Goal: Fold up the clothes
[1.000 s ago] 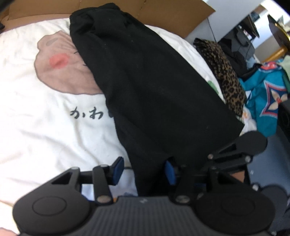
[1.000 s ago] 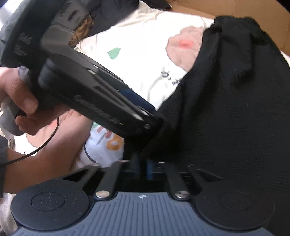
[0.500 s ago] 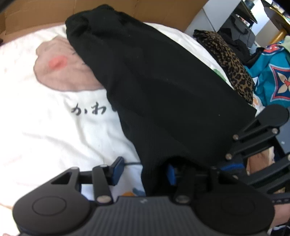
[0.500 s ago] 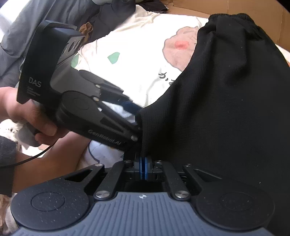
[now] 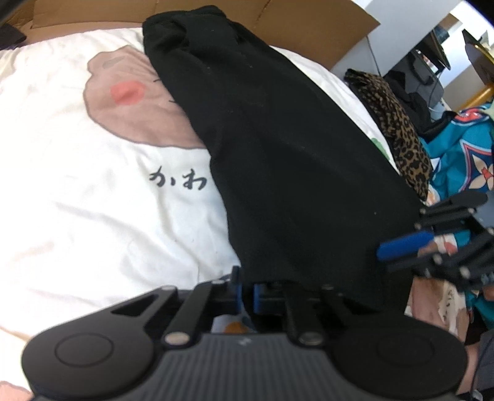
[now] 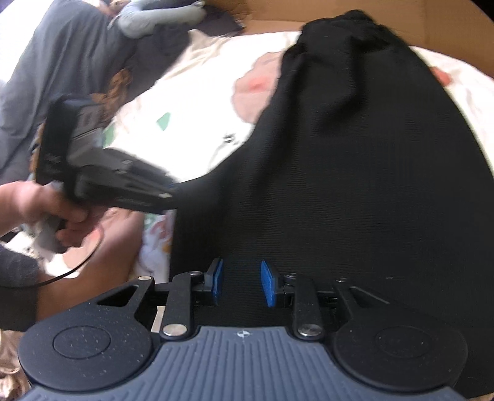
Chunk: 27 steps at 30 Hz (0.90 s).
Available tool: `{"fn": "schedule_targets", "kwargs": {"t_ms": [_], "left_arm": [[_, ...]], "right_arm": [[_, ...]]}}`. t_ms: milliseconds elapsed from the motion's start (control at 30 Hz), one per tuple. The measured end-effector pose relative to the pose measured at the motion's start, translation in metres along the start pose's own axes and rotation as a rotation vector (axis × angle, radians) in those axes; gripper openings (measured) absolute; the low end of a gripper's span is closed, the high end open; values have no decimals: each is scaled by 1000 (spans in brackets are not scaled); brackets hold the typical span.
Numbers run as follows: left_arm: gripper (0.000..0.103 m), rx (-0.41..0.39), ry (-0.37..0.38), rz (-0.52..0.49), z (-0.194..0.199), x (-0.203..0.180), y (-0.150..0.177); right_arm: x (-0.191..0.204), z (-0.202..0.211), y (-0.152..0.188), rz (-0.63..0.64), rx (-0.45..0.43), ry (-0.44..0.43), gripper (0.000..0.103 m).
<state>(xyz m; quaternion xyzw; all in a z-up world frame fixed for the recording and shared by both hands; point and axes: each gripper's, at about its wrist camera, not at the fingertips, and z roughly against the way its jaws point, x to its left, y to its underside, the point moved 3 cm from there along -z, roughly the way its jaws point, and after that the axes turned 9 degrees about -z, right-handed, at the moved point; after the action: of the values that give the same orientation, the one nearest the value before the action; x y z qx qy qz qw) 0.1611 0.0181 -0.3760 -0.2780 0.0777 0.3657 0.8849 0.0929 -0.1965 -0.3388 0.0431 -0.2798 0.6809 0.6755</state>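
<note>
A black garment (image 5: 293, 169) lies lengthwise on a white printed bedcover (image 5: 77, 185). My left gripper (image 5: 246, 287) is at the garment's near left corner. Its jaws are closing, and the blue pads pinch the cloth's edge between them. In the right wrist view the same gripper (image 6: 171, 197) reaches in from the left, held by a person's hand (image 6: 52, 209), with its tips on that corner. My right gripper (image 6: 242, 282) hovers over the black garment (image 6: 355, 185). Its jaws are opening; the pads stand apart above the cloth and do not press on it.
A leopard-print cloth (image 5: 398, 135) and a teal patterned fabric (image 5: 457, 160) lie off the bed's right side. Brown cardboard (image 5: 293, 21) backs the far edge. Grey clothes (image 6: 61, 61) are piled at the far left.
The left jaws have come together on the garment's near corner. The right jaws have parted and let go of the cloth, and the right gripper has drawn away to the right.
</note>
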Motion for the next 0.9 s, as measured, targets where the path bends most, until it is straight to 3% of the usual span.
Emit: {"fn": "schedule_targets", "kwargs": {"t_ms": [100, 267, 433, 900], "left_arm": [[6, -1, 5, 7, 6, 2, 5], [4, 2, 12, 21, 10, 7, 9], [4, 4, 7, 18, 14, 10, 14], [0, 60, -30, 46, 40, 28, 29]], "right_arm": [[-22, 6, -5, -38, -51, 62, 28], [-73, 20, -8, -99, -144, 254, 28], [-125, 29, 6, -163, -127, 405, 30], [-159, 38, 33, -166, -99, 466, 29]]}}
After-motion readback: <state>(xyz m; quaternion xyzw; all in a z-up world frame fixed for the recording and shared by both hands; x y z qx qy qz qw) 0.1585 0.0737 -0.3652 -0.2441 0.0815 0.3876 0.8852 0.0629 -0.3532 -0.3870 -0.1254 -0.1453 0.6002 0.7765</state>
